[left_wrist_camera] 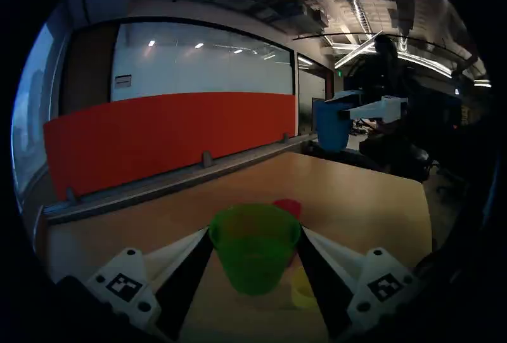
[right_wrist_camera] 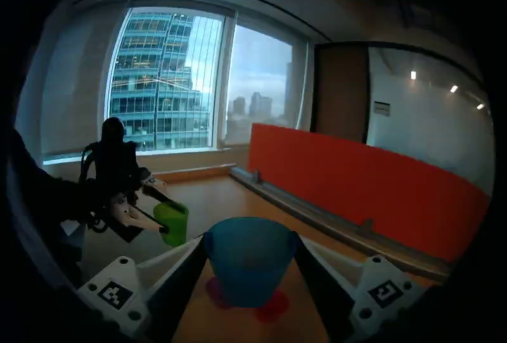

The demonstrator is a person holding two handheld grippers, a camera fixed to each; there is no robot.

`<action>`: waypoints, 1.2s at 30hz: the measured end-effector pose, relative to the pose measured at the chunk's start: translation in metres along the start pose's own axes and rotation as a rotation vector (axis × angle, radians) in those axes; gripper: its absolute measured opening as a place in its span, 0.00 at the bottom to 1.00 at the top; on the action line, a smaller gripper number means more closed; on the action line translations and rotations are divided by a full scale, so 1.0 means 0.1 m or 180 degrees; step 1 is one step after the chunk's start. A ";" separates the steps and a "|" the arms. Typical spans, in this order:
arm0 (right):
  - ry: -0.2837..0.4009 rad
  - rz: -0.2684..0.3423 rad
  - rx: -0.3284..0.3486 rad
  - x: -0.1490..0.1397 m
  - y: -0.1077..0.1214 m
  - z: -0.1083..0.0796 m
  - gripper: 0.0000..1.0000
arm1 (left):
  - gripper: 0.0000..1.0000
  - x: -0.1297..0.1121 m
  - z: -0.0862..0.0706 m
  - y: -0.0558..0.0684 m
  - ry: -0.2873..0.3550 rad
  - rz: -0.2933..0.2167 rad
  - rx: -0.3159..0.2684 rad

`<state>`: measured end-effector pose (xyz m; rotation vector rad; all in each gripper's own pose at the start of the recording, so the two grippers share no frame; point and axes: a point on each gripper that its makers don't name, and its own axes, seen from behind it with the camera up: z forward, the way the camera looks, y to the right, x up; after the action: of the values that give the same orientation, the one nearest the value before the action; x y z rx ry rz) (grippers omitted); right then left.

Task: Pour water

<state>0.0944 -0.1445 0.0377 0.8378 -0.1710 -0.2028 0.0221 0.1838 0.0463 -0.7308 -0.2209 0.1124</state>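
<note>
Over the wooden table point(left_wrist_camera: 355, 197), the left gripper point(left_wrist_camera: 255, 234) holds a green cup point(left_wrist_camera: 255, 257) tight between both fingers. Near the table's far edge, the right gripper point(right_wrist_camera: 250, 241) squeezes a blue cup point(right_wrist_camera: 250, 264) the same way, up in the air. Both cups look like thin plastic: light, smooth and easy to squash. The best hold is probably around the middle of the side, under the rim, firm but gentle. I cannot tell if either cup has water in it.

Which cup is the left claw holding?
The translucent green plastic cup, gripped by the left claw; the blue plastic cup is in the right claw.
</note>
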 end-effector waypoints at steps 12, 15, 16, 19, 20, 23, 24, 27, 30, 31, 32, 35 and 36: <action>-0.0392 0.0018 0.0064 -0.59 0.03 0.06 0.95 | 0.88 -0.31 0.09 -0.11 -0.0309 0.0018 0.0011; -0.0481 0.0013 0.0081 -0.73 0.02 0.08 0.95 | 0.88 -0.39 0.11 -0.12 -0.0392 0.0021 0.0008; -0.0509 0.0010 0.0084 -0.78 0.02 0.08 0.95 | 0.88 -0.42 0.12 -0.12 -0.0427 0.0027 0.0005; -0.0589 0.0007 0.0095 -0.92 0.01 0.10 0.95 | 0.88 -0.52 0.13 -0.11 -0.0525 0.0047 -0.0007; -0.0617 0.0009 0.0099 -0.97 0.01 0.11 0.95 | 0.88 -0.55 0.13 -0.11 -0.0557 0.0054 -0.0014; -0.0704 0.0022 0.0115 -1.11 -0.01 0.13 0.95 | 0.88 -0.66 0.14 -0.10 -0.0661 0.0072 -0.0037; -0.0732 0.0027 0.0121 -1.16 -0.01 0.13 0.95 | 0.88 -0.70 0.14 -0.09 -0.0695 0.0077 -0.0045; -0.0816 0.0027 0.0141 -1.30 -0.04 0.14 0.95 | 0.88 -0.81 0.14 -0.09 -0.0807 0.0086 -0.0065; -0.0874 0.0022 0.0156 -1.41 -0.06 0.15 0.95 | 0.88 -0.90 0.14 -0.10 -0.0890 0.0106 -0.0068; -0.0891 0.0026 0.0163 -1.44 -0.07 0.15 0.95 | 0.88 -0.93 0.14 -0.10 -0.0915 0.0107 -0.0069; -0.0905 0.0029 0.0168 -1.47 -0.08 0.15 0.95 | 0.88 -0.95 0.14 -0.10 -0.0937 0.0107 -0.0070; -0.0951 0.0036 0.0179 -1.56 -0.10 0.16 0.95 | 0.88 -1.03 0.15 -0.10 -0.1001 0.0095 -0.0083; -0.0965 0.0038 0.0182 -1.58 -0.11 0.17 0.95 | 0.88 -1.05 0.15 -0.10 -0.1021 0.0089 -0.0089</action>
<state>-0.0640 -0.1250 0.0292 0.8597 -0.4677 -0.3147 -0.0834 0.1674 0.0470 -0.7420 -0.5189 0.2539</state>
